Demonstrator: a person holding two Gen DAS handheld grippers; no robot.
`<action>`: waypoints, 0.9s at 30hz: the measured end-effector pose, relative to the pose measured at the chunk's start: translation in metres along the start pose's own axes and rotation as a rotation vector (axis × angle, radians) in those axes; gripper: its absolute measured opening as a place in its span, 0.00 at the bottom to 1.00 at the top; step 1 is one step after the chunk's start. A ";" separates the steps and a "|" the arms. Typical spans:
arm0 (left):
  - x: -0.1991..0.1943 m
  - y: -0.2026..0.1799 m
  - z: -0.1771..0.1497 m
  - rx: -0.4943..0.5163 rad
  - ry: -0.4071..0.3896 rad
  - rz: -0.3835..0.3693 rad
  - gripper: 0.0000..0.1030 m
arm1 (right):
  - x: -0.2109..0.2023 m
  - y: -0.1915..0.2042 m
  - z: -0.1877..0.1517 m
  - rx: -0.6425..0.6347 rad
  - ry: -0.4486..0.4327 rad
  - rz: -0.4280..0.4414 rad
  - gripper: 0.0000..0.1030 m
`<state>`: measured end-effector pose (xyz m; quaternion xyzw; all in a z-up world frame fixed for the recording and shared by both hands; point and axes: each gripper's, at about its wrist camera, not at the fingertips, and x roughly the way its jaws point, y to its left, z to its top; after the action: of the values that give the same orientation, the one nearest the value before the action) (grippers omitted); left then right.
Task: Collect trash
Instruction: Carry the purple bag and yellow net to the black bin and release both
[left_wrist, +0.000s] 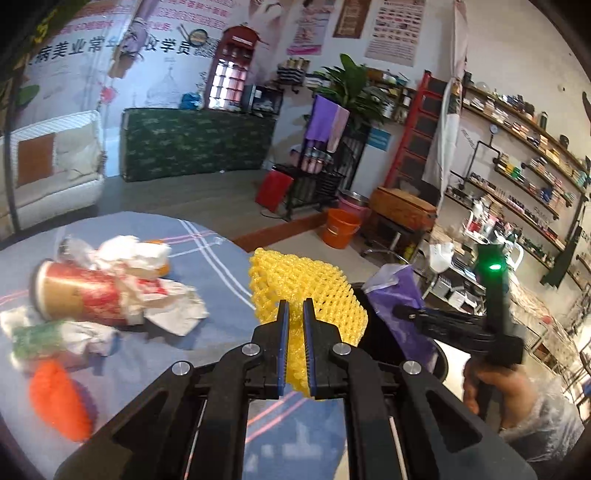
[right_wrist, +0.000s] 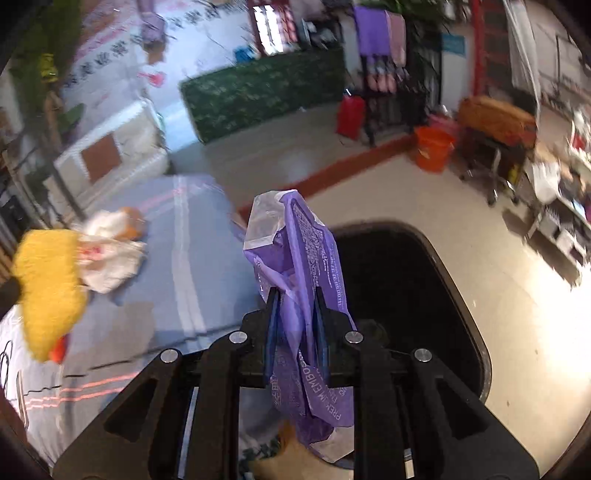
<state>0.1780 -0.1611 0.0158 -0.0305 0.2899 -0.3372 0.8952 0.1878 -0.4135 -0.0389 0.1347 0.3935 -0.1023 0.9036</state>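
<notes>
My left gripper (left_wrist: 295, 304) is shut on a yellow foam fruit net (left_wrist: 314, 291) and holds it above the right edge of the round table (left_wrist: 207, 254). My right gripper (right_wrist: 295, 293) is shut on a crumpled purple plastic wrapper (right_wrist: 303, 258) and holds it over the left rim of a black trash bin (right_wrist: 402, 280). The wrapper (left_wrist: 397, 295) and the right gripper also show in the left wrist view. The yellow net (right_wrist: 48, 284) shows blurred at the left of the right wrist view. On the table lie a red paper cup (left_wrist: 77, 291), crumpled white papers (left_wrist: 140, 254), a green wrapper (left_wrist: 37, 339) and an orange net (left_wrist: 59, 398).
The table has a blue-grey striped cloth. An orange bucket (left_wrist: 340, 227) stands on the floor beyond the bin. A white sofa (left_wrist: 51, 162) is at the far left, a green covered counter (left_wrist: 195, 142) at the back, and shelves line the right wall.
</notes>
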 end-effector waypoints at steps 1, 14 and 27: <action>0.009 -0.007 0.000 0.006 0.017 -0.012 0.09 | 0.016 -0.014 -0.003 0.035 0.036 -0.013 0.18; 0.067 -0.068 -0.014 0.140 0.114 -0.067 0.09 | 0.112 -0.087 -0.029 0.203 0.353 -0.111 0.72; 0.113 -0.106 -0.023 0.239 0.194 -0.089 0.09 | -0.010 -0.100 -0.050 0.147 0.055 -0.341 0.80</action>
<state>0.1718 -0.3099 -0.0325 0.0963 0.3313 -0.4098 0.8444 0.1177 -0.4906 -0.0809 0.1347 0.4268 -0.2787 0.8497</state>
